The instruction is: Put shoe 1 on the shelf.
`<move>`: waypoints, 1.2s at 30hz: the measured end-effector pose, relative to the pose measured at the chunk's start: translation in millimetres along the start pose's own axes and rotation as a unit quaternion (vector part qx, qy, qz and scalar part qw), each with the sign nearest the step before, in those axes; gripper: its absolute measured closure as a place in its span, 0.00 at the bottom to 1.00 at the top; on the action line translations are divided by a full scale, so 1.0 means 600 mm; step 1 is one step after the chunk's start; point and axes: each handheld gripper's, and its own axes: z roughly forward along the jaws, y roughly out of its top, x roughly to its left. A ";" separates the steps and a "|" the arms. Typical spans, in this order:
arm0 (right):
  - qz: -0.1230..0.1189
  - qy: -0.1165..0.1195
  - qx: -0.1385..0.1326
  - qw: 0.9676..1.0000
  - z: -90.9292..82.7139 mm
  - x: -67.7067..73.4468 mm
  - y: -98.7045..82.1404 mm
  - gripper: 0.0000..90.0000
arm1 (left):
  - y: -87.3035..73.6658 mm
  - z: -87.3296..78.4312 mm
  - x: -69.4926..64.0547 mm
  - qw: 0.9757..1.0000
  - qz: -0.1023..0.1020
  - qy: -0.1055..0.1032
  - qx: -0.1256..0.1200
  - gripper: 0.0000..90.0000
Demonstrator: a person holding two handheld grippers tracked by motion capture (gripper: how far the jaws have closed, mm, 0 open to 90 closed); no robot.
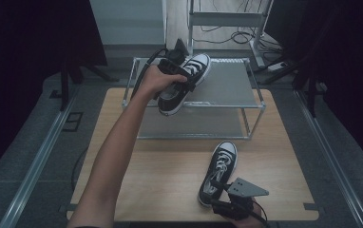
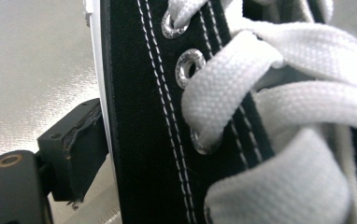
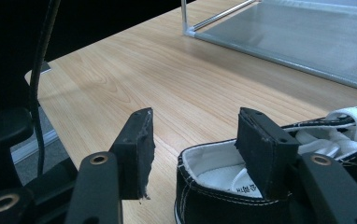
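Near sneaker (image 1: 219,172): lying on the wooden table (image 1: 284,161), toe pointing at the rack, heel at the front edge.
Right gripper (image 1: 222,186): jaws standing spread, straddling that sneaker's heel collar (image 3: 200,156), one jaw inside the opening, one outside, not pinching it.
Raised sneaker (image 1: 185,81): hanging tilted over the left of the rack's top shelf.
Left gripper (image 1: 182,78): pinching the raised sneaker's side wall (image 2: 144,121) beside the laces.
Metal shoe rack (image 1: 227,85): standing at the table's far side.
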 end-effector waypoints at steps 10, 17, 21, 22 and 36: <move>0.002 -0.002 -0.003 1.000 -0.003 -0.002 0.001 0.51 | 0.020 0.012 0.019 0.999 -0.041 0.014 -0.002 0.15; 0.000 -0.001 -0.003 1.000 -0.005 -0.003 0.001 0.52 | 0.028 0.024 0.030 0.997 -0.068 0.019 -0.002 0.15; 0.000 0.000 -0.003 1.000 -0.005 -0.004 0.001 0.51 | 0.031 0.029 0.036 0.996 -0.082 0.019 -0.003 0.15; 0.001 0.000 -0.002 1.000 -0.005 -0.004 0.001 0.51 | 0.031 0.029 0.036 0.996 -0.082 0.019 -0.003 0.15; 0.003 0.000 -0.002 1.000 -0.005 -0.007 0.000 0.51 | 0.060 0.028 0.037 0.990 -0.137 0.031 -0.004 0.15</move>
